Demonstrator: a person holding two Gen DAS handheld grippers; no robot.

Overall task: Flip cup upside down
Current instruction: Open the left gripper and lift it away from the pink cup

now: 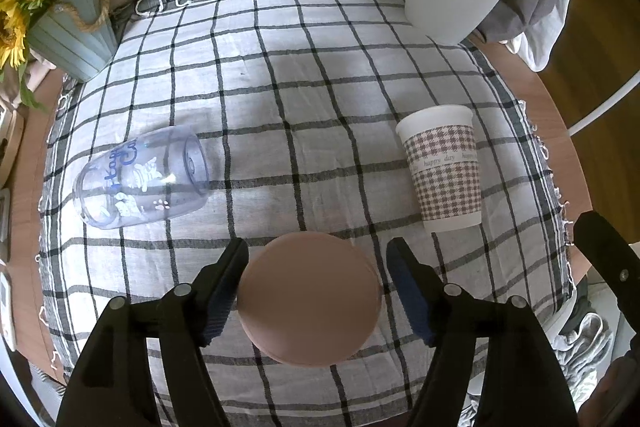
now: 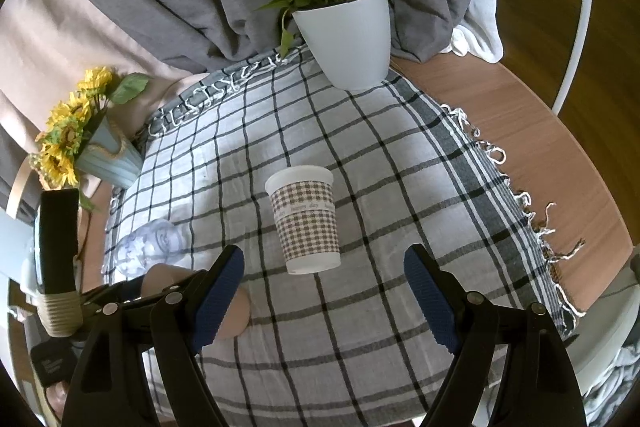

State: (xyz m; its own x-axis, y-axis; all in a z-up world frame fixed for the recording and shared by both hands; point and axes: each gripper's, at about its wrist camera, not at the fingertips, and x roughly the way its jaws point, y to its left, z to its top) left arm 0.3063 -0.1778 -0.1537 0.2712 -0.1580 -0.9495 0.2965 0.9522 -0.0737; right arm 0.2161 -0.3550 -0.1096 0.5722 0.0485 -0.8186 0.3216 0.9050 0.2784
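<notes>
Cups stood three to the checked cloth (image 1: 304, 99), and the pink cup (image 1: 310, 297) was the one I had in hand: it sat between the spread fingers of my left hand-held gripper (image 1: 316, 291), flat end up, the left pad touching or nearly touching its wall, the right pad apart. I judged it already inverted and just let go, jaws wide so I could back off without tipping it. Ahead and right of that gripper the houndstooth paper cup (image 2: 306, 219) also stood on its rim, squarely ahead of my right hand-held gripper (image 2: 324, 301), whose jaws were wide and empty. Ahead and left, the clear cup (image 1: 142, 177) lay on its side.
</notes>
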